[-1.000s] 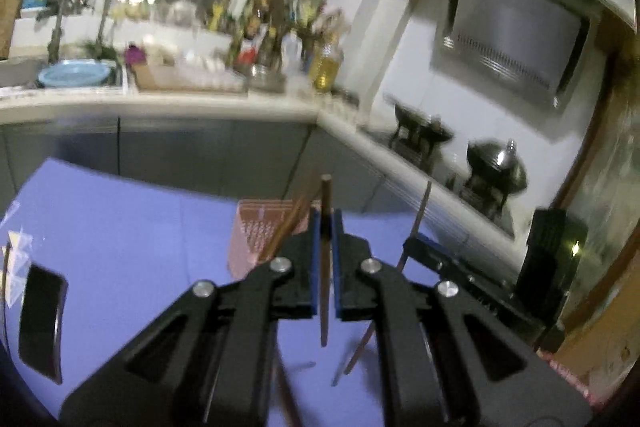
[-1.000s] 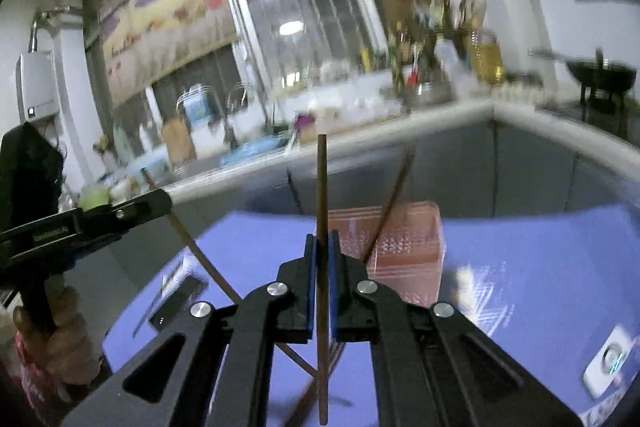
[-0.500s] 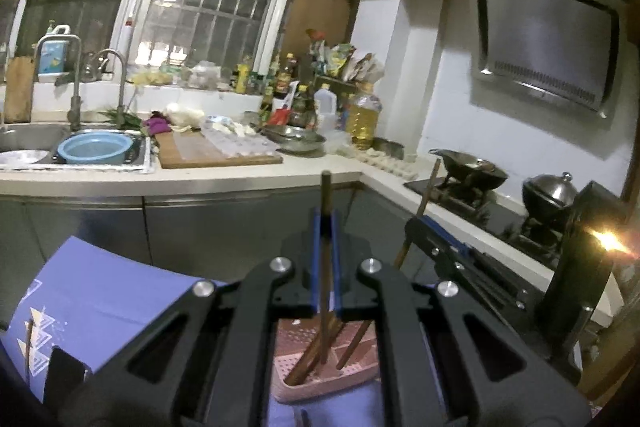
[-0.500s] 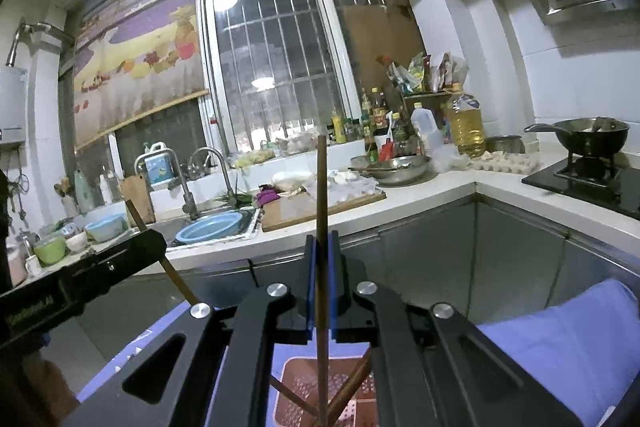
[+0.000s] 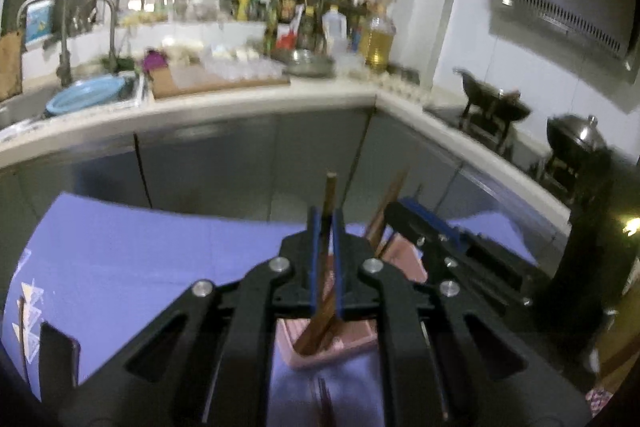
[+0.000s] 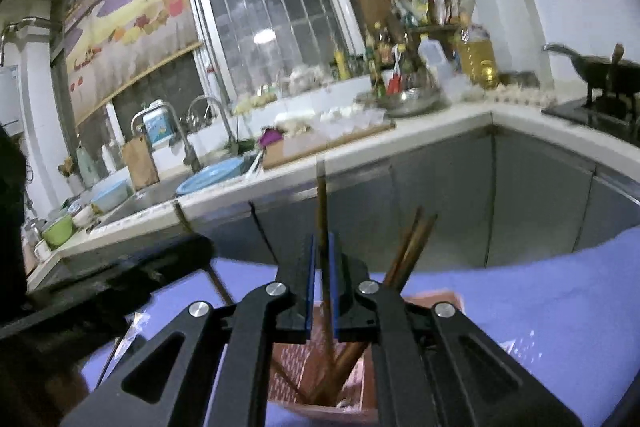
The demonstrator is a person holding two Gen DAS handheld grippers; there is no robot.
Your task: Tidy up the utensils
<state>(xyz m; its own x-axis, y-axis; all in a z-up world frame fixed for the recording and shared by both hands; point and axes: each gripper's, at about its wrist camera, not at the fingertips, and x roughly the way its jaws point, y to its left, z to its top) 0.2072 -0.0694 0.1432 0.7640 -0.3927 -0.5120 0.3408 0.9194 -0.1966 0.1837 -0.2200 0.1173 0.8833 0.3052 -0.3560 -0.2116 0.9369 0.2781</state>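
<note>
The desk, under its blue cloth, now fills the lower part of both wrist views again, where half a second ago the kitchen counter and window took up most of the picture. A second ago the pink holder stood ahead of both grippers, up the desk; now it sits right under them, its rim showing below the jaws in the left view and its mesh wall behind the jaws in the right view.

The left gripper is closed narrowly on one chopstick, which runs down between the blue pads, its lower end seemingly inside the holder, though blur hides the tip. The right gripper is likewise pinched on its own chopstick, held nearly upright, its lower end among the sticks already leaning in the holder.

So both sticks have been carried from open desk to the holder's mouth. In my judgement what remains of this step is to let go of them.
</note>
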